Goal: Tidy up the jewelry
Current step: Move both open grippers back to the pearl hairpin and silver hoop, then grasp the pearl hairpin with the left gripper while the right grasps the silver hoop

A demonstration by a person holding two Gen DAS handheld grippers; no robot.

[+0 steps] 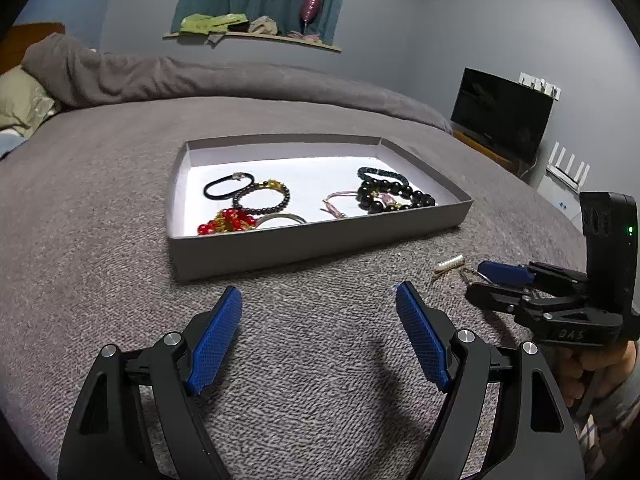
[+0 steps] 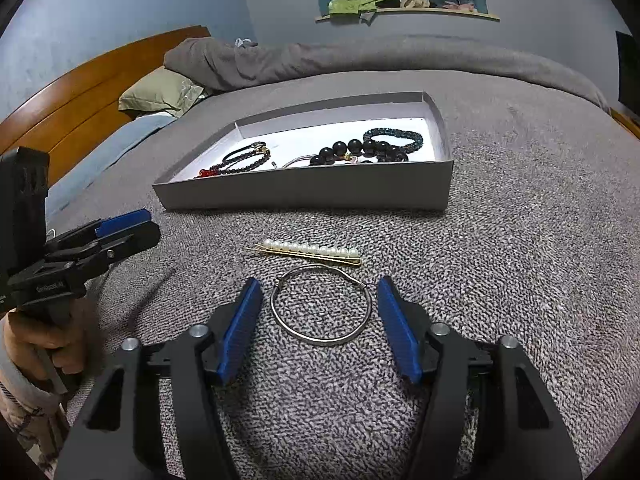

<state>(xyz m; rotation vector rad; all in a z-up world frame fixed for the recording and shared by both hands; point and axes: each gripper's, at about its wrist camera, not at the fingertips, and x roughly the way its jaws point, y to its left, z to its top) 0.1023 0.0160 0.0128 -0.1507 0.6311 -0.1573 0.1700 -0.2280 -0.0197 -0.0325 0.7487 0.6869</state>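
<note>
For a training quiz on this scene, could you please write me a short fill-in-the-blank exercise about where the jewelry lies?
1. The silver hoop lies on the bedspread between the open pads of the ____ tongs.
2. The pearl hairpin lies between the hoop and the gray ____.
3. The red bead bracelet lies ____ the tray.
4. The left tongs hold ____.

Missing words: right; tray; inside; nothing

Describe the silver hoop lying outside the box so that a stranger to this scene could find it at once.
Start at the shallow grey box on the grey bedspread. In front of it lies a pearl hairpin; just nearer is the silver hoop, between the open right claw's blue fingers. It is a bare ring, without beads.
</note>
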